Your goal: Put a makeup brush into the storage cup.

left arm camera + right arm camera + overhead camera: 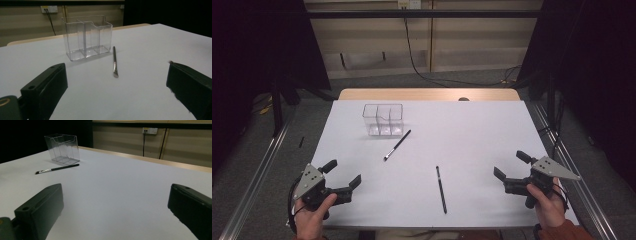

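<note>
Organizer: clear box stands far left, brush just beside it.
Pencil: we see dark pencil lying alone mid-table.
Grippers: left gripper and right gripper spread wide, holding nothing.
Surface: white table, dim room.

I am seeing the white counter lit evenly from above, while the surroundings at both sides are falling into near black. Shadows are staying soft and short: a faint one is lying under the clear organizer. No glare is showing on the counter; the organizer walls are catching weak reflections. In both gripper views my tool jaws are reading dark and out of focus at the bottom, and the pictures are looking slightly grainy and soft.
</note>
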